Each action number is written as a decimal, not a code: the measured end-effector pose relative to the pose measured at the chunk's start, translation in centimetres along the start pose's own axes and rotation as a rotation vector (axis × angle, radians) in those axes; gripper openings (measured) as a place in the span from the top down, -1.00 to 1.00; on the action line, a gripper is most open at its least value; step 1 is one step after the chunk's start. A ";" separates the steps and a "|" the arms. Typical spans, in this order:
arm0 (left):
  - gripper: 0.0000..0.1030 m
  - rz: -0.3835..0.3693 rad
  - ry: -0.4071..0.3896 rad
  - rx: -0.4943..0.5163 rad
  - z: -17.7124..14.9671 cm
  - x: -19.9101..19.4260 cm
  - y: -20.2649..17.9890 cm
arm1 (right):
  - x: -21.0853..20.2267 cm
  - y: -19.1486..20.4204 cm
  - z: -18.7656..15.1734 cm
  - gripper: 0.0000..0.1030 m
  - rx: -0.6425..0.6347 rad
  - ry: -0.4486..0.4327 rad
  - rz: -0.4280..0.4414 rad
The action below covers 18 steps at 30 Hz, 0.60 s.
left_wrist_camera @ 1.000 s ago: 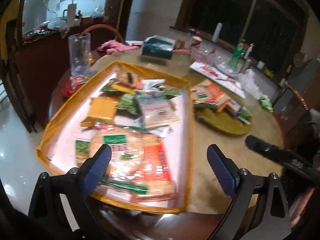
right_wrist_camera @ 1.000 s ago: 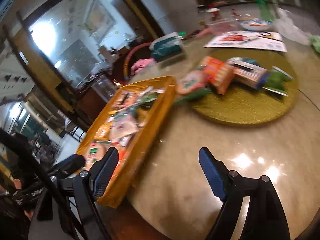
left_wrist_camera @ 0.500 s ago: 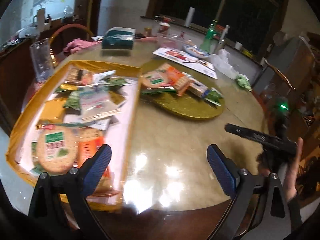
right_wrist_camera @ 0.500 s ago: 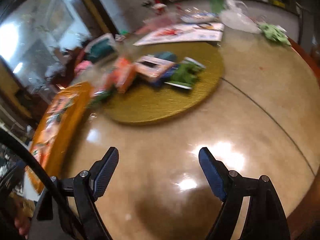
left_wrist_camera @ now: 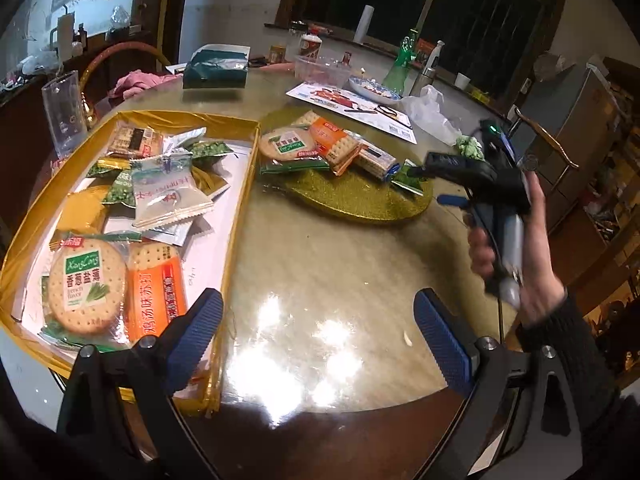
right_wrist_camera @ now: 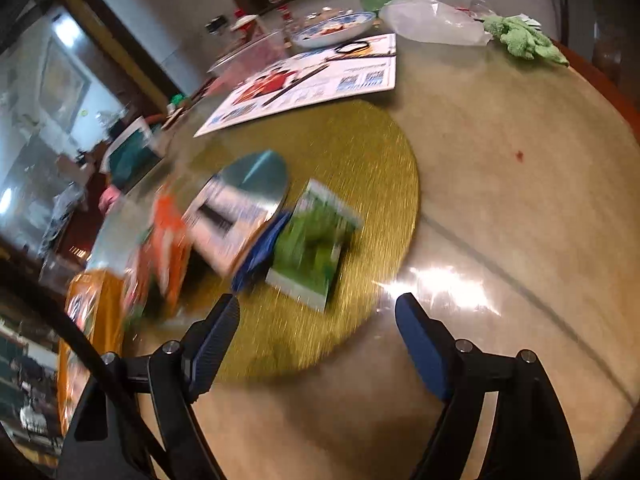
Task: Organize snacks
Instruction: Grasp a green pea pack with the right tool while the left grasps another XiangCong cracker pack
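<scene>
A gold-rimmed box (left_wrist_camera: 240, 200) on the left of the table holds several snack packets, among them a round cracker pack (left_wrist_camera: 86, 286) and an orange cracker pack (left_wrist_camera: 156, 292). A round gold mat (left_wrist_camera: 360, 196) carries more snacks: a round cracker pack (left_wrist_camera: 286, 144), an orange pack (left_wrist_camera: 334, 144) and a green packet (right_wrist_camera: 314, 240). My left gripper (left_wrist_camera: 316, 332) is open and empty above the table's near edge. My right gripper (right_wrist_camera: 316, 336) is open and empty, just in front of the green packet; it also shows in the left wrist view (left_wrist_camera: 480, 184), held over the mat's right side.
A clear glass (left_wrist_camera: 64, 112) stands left of the box. A teal tissue box (left_wrist_camera: 216, 68), a flyer (left_wrist_camera: 352, 104), a plastic bag (left_wrist_camera: 432, 114), a green cloth (right_wrist_camera: 520, 38), bowls and bottles crowd the table's far side.
My right gripper has swung from the box side toward the gold mat and closed in on the green packet. My left view has turned right, off the box toward the table's middle.
</scene>
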State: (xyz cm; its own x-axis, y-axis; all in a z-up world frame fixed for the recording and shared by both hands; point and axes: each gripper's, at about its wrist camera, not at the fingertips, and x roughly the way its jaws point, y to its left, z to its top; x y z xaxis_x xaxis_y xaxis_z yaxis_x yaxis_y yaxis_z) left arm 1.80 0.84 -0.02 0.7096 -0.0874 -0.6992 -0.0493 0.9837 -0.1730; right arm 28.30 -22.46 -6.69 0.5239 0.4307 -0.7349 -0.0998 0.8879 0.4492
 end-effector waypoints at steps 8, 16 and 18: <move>-0.86 0.018 -0.004 -0.014 -0.3 -0.2 0.7 | 2.9 2.5 2.7 -0.12 -0.122 -0.007 -0.238; -0.86 -0.006 0.016 -0.026 0.7 0.4 0.4 | 0.1 2.9 -2.4 0.25 -0.236 -0.007 -0.272; -0.86 -0.013 0.030 -0.029 1.5 0.9 0.3 | -1.5 3.1 -5.2 0.25 -0.283 -0.008 -0.245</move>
State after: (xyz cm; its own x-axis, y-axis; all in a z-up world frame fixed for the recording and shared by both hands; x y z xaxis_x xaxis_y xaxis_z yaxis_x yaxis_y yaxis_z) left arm 3.44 1.28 0.38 0.6887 -0.1054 -0.7174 -0.0606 0.9775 -0.2018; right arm 22.81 -19.51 -6.77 0.5681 0.1992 -0.7985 -0.1993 0.9747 0.1013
